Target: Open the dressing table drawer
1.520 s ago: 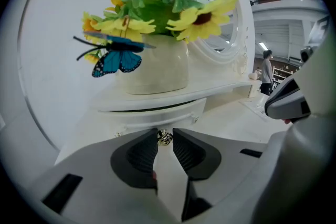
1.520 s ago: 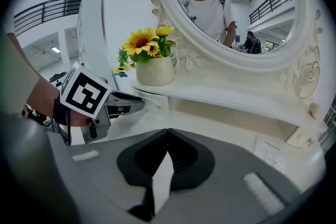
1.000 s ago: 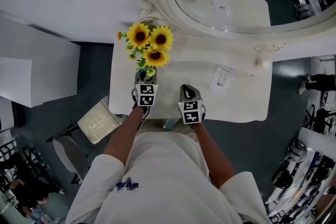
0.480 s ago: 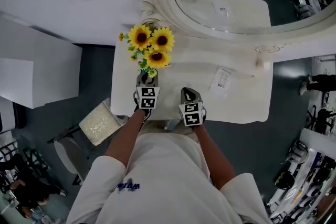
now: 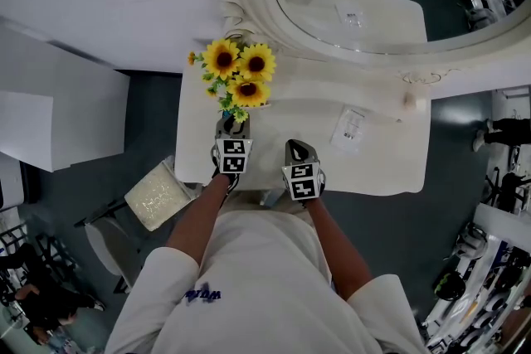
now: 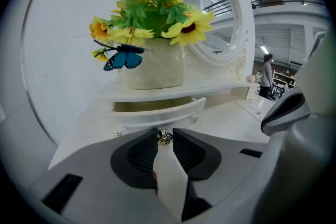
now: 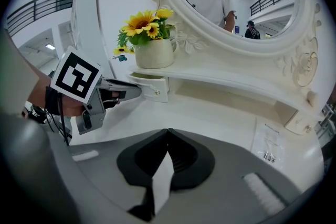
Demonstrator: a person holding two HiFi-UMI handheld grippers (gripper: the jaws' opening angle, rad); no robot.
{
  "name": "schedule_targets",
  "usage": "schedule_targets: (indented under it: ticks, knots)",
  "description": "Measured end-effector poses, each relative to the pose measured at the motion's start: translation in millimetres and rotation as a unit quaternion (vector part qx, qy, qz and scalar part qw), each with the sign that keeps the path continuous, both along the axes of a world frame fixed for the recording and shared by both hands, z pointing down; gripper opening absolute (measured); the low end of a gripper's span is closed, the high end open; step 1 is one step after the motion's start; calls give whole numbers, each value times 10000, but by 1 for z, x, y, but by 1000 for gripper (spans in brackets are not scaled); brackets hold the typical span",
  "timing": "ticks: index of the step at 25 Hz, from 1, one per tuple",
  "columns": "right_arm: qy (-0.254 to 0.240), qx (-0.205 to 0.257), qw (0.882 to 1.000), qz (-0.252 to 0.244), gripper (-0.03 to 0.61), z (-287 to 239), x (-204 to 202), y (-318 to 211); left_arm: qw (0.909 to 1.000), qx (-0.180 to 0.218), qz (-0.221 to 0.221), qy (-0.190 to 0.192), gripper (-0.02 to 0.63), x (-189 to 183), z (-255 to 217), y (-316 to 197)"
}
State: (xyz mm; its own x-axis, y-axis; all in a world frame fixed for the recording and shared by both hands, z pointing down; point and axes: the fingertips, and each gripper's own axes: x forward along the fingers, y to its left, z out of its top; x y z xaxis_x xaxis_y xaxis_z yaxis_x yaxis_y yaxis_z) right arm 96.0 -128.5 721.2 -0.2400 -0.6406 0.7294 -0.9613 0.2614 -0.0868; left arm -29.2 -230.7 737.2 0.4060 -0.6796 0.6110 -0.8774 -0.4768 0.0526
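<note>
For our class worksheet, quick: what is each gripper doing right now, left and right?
Left gripper: closed on the small shiny metal drawer knob.
Right gripper: closed, holding nothing.

Finding: white-painted dressing table (image 5: 390, 170), uniform white; curved drawer (image 6: 157, 110) front the same white. Small round drawer knob (image 6: 164, 138): shiny pale gold metal. Artificial sunflowers (image 5: 236, 70): yellow petals, dark brown centres, green leaves. Cream pot (image 6: 155, 68), plain. Butterfly ornament (image 6: 123, 59): bright blue, black edging. Left claw (image 6: 165, 132) and right claw (image 7: 167, 131): grey bodies, black ribbed pads. Marker cubes (image 5: 232, 153): black-and-white squares. Floor (image 5: 149, 112): dark slate grey.
</note>
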Motion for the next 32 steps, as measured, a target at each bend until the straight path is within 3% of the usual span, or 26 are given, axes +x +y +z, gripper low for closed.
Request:
schedule_targets:
  ticks: [15, 22, 27, 32]
  knots:
    - [-126, -104, 9998, -85, 12, 10, -17, 8, 10000, -7, -26, 31, 94, -1, -2, 4]
    - [-206, -400, 9990, -19, 12, 14, -23, 16, 9998, -54, 7, 186, 94, 0, 0, 9]
    - [43, -706, 9974, 164, 12, 16, -14, 23, 9993, -150, -99, 318, 94, -3, 3, 13]
    - [-9, -677, 9973, 273, 12, 12, -11, 20, 9994, -127, -103, 320, 94, -3, 0, 11]
